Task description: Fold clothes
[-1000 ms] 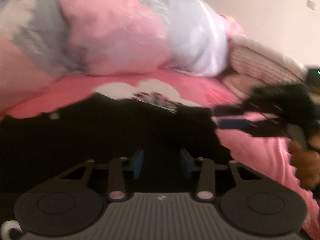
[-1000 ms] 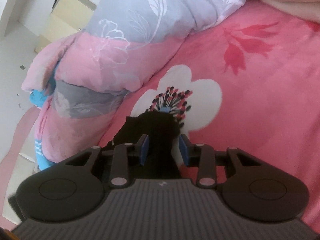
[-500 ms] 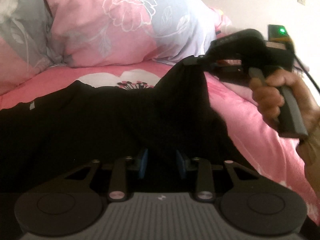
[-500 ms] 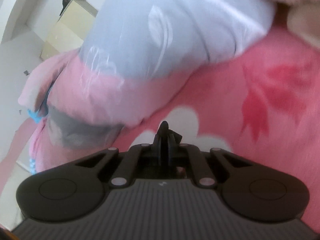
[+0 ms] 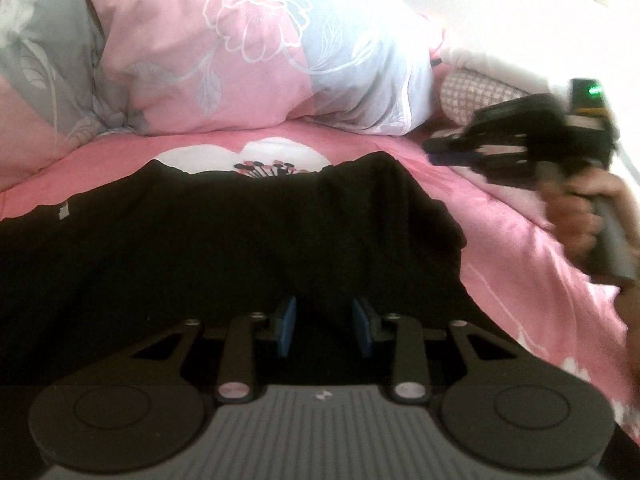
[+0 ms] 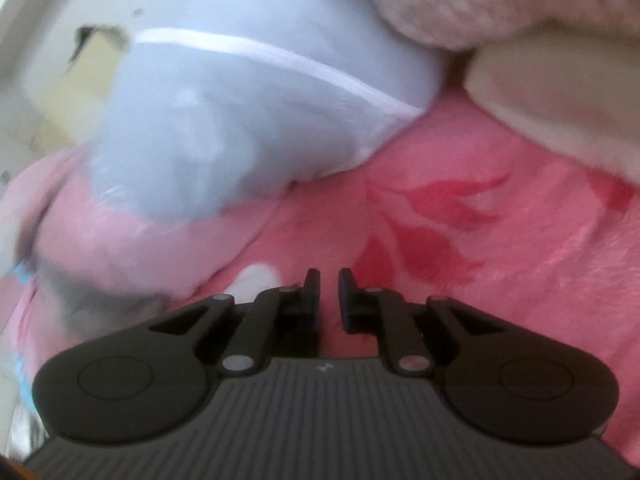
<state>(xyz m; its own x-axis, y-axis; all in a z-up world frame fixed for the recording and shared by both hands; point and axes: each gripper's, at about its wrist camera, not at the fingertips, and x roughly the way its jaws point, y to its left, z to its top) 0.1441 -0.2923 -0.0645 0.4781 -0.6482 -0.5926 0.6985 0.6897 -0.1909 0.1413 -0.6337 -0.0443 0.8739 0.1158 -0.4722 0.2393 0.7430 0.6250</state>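
Observation:
A black garment (image 5: 200, 240) lies spread on the pink flowered sheet (image 5: 520, 248); its far right corner sits bunched in a small hump. My left gripper (image 5: 324, 322) rests low on the near part, blue pads a little apart with a bunch of black cloth caught between them and creases running toward them. My right gripper (image 5: 436, 154), blurred and held by a hand (image 5: 580, 216), hovers right of the garment and clear of it. In the right wrist view the right gripper (image 6: 329, 280) has a narrow gap, its jaws are opening, and only pink sheet (image 6: 480, 280) shows through.
A bulky rolled duvet (image 5: 240, 60) in pink, blue and grey runs along the far side of the bed, close ahead of the right gripper as the duvet (image 6: 240, 120). A checked pillow (image 5: 472, 92) and a beige knitted pillow (image 6: 480, 0) lie at the head end.
Half a second ago the right gripper was shut on the garment's right corner and held it raised. Now the corner lies dropped on the bed and the gripper has drawn off to the right, jaws parted.

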